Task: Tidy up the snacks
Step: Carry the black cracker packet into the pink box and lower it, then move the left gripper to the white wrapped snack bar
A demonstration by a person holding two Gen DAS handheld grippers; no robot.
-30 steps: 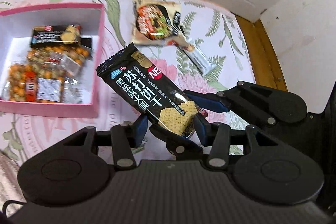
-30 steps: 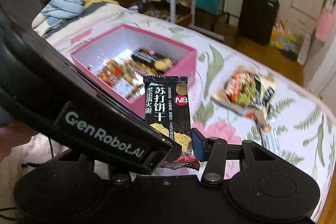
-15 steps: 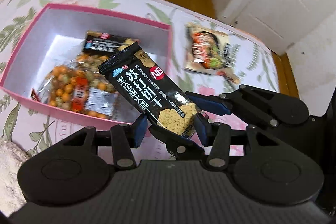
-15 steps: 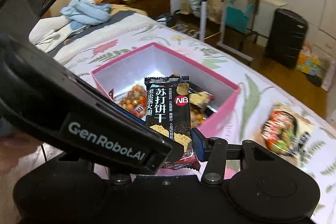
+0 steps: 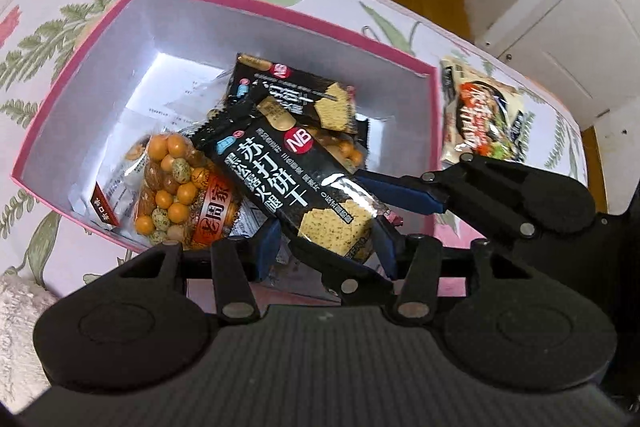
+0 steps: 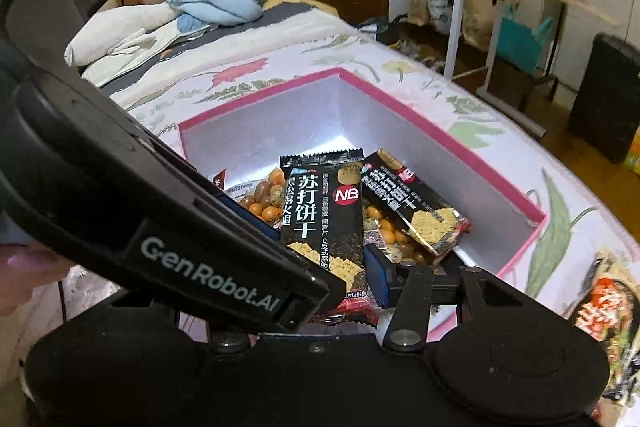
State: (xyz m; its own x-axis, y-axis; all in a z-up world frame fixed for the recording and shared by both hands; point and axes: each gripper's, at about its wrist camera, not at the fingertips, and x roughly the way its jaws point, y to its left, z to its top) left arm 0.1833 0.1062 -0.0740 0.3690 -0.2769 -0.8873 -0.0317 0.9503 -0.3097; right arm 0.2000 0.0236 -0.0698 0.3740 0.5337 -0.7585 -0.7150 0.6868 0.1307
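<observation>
Now | left gripper (image 5: 326, 245) jaws opening, cracker packet (image 5: 280, 167) between | right gripper (image 6: 332, 267) grips it, 1 finger hidden

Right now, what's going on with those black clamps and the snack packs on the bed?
A person is sorting snacks into a pink box with two hand-held tools. Both tools meet at one black cracker pack, held over the box: the right tool grips its lower end, while the left tool's jaws are opening around it. Another cracker pack and nut bags already lie inside. A noodle pack waits on the bedspread.
</observation>
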